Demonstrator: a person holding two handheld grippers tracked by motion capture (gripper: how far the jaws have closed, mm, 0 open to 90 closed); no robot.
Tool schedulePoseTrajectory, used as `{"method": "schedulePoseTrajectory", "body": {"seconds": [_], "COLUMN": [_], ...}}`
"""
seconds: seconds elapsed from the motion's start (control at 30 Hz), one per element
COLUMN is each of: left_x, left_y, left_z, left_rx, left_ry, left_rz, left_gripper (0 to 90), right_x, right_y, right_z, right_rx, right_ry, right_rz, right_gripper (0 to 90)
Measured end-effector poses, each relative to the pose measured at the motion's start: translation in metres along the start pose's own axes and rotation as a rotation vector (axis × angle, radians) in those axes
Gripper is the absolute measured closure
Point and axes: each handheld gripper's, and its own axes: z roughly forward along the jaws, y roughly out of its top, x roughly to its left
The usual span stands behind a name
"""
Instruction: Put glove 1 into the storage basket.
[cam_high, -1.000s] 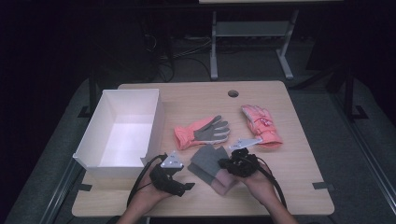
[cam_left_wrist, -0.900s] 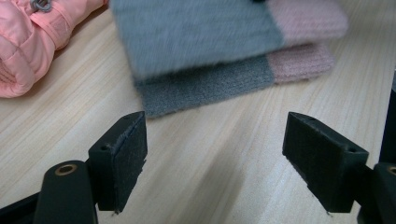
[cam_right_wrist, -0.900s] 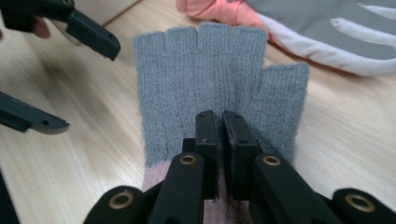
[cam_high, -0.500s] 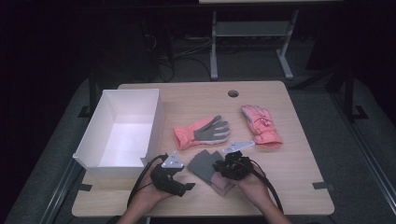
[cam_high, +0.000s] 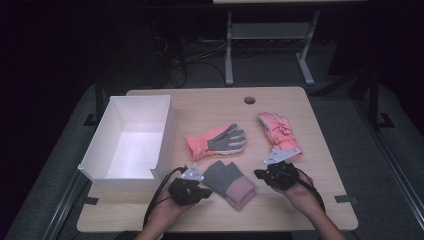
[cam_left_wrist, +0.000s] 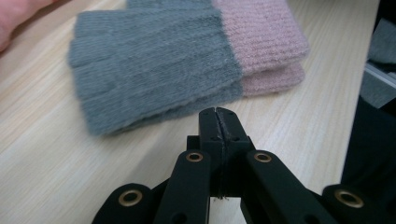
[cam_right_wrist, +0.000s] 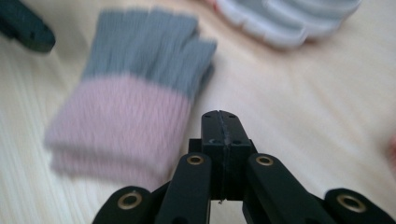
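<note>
1. Step in hand: we're working the stacked pair of grey-and-pink knit gloves (cam_high: 230, 183) at the near middle of the counter (cam_high: 310, 100). They lie flat, one on top of the other, grey finger ends toward the far left, pink cuffs toward the near right.
2. Left hand-held gripper (cam_high: 205, 190) sits just left of the pair. Its jaws have just been closing and now meet tip to tip with nothing between them, per the left gripper view (cam_left_wrist: 218, 116). It is near the grey edge but apart from it.
3. Right hand-held gripper (cam_high: 258, 174) sits just right of the pair. Its jaws are likewise fully together and empty in the right gripper view (cam_right_wrist: 221, 119); they were also closing just now. There is bare counter between the tip and the pink cuff.
4. So neither has hold of anything. We read this as the gap between squaring up the pair and picking it up.
5. White box (cam_high: 165, 132) stands open on the far left of the counter, the likely drop spot. That is a judgement.
6. Also out: a pink-and-grey work glove (cam_high: 217, 140) at centre and a pink padded glove (cam_high: 275, 127) far right, both apart from the pair.
7. Next move calls for opening 1 hand-held gripper, sliding 1 jaw under both layers at the cuff, and clamping both so the pair lifts together.
</note>
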Motion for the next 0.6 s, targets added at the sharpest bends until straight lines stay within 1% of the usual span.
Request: {"method": "schedulePoseTrajectory", "body": {"seconds": [0.03, 0.1, 0.13, 0.17, 0.2, 0.27, 0.3, 0.33, 0.37, 0.4, 0.43, 0.47, 0.53, 0.57, 0.6], "left_x": [-0.001, -0.003, -0.004, -0.005, -0.004, -0.004, -0.004, -0.003, -0.001, 0.0, 0.002, 0.004, 0.006, 0.009, 0.01], "left_y": [0.002, 0.005, 0.007, 0.009, 0.012, 0.015, 0.017, 0.018, 0.019, 0.02, 0.021, 0.021, 0.022, 0.023, 0.023], "left_z": [0.002, 0.008, 0.011, 0.015, 0.017, 0.022, 0.025, 0.027, 0.026, 0.027, 0.026, 0.026, 0.027, 0.027, 0.027], "left_rx": [0.011, 0.013, 0.018, 0.019, 0.033, 0.046, 0.045, 0.043, 0.056, 0.045, 0.055, 0.053, 0.05, 0.059, 0.058], "left_ry": [-0.003, -0.006, -0.007, -0.006, -0.001, 0.006, 0.003, 0.009, 0.009, 0.007, 0.006, 0.007, 0.005, 0.001, 0.002], "left_rz": [0.009, 0.009, 0.007, 0.009, 0.024, 0.032, 0.023, 0.026, 0.038, 0.026, 0.033, 0.028, 0.01, 0.017, 0.014], "left_gripper": [89.6, 89.6, 89.6, 89.6, 89.6, 89.6, 89.6, 89.6, 89.6, 89.6, 89.6, 89.6, 89.6, 89.5, 89.6], "right_x": [-0.002, -0.003, -0.004, -0.003, -0.003, -0.002, -0.001, -0.001, 0.001, 0.001, 0.003, 0.003, 0.006, 0.007, 0.009], "right_y": [-0.005, -0.013, -0.016, -0.017, -0.017, -0.017, -0.017, -0.017, -0.017, -0.017, -0.017, -0.018, -0.018, -0.018, -0.018], "right_z": [0.002, 0.008, 0.011, 0.013, 0.014, 0.017, 0.018, 0.018, 0.017, 0.016, 0.015, 0.015, 0.014, 0.014, 0.015], "right_rx": [0.008, 0.036, 0.044, 0.053, 0.061, 0.062, 0.062, 0.06, 0.057, 0.056, 0.056, 0.05, 0.059, 0.062, 0.068], "right_ry": [0.015, 0.041, 0.059, 0.067, 0.078, 0.093, 0.098, 0.107, 0.112, 0.118, 0.129, 0.14, 0.152, 0.16, 0.164], "right_rz": [-0.007, -0.006, -0.007, -0.006, 0.004, 0.005, 0.005, 0.004, -0.003, -0.014, -0.011, -0.021, -0.024, -0.03, -0.033], "right_gripper": [90.0, 90.0, 90.0, 90.0, 90.0, 90.0, 90.0, 90.0, 90.0, 90.0, 90.0, 90.0, 90.0, 90.0, 90.0]}}
